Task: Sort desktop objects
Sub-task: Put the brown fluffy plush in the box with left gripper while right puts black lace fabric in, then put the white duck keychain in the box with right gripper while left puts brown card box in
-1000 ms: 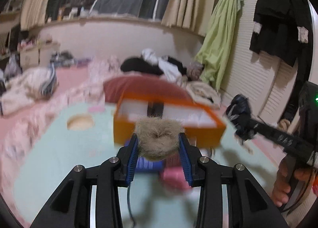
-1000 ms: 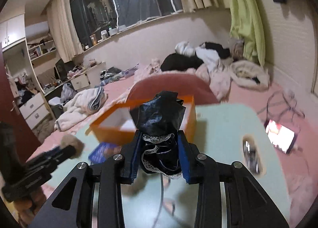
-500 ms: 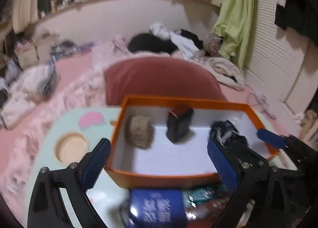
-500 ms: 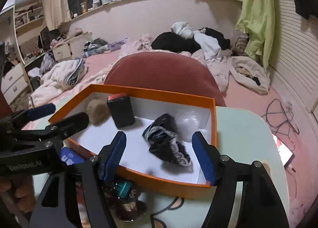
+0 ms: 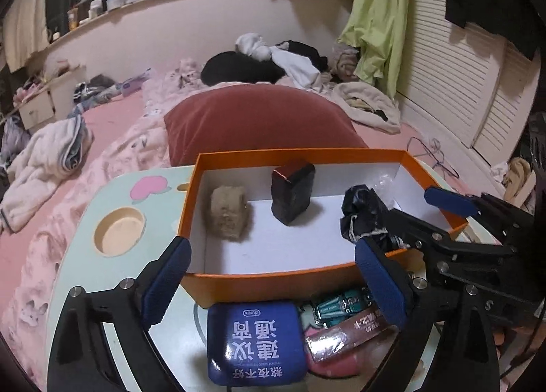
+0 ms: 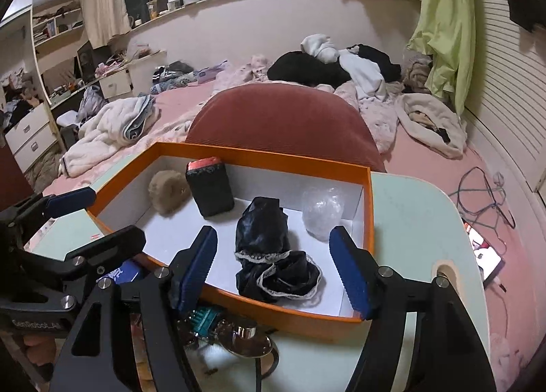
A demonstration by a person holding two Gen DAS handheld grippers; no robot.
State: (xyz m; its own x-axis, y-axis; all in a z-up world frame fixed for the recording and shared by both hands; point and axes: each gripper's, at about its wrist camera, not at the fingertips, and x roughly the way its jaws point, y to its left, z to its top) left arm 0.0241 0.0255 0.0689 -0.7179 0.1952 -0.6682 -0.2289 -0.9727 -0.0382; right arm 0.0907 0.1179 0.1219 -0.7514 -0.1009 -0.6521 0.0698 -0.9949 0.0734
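Orange cardboard box (image 6: 367,207) on the pale green table (image 6: 416,221) holds the tan fuzzy puff (image 5: 229,212) and black lace-trimmed cloth (image 6: 269,252), so my left fingers (image 5: 269,281) and right fingers (image 6: 274,269) gape wide and empty, free for the blue packet (image 5: 256,340) outside.

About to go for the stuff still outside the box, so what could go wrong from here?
1. The blue pouch, green packet and red packet lie packed together against the orange box; a pinch may catch two or shove the box.
2. The left gripper and right gripper, both open, sit close and could collide.
3. The black case stands on end; a bump may topple it.
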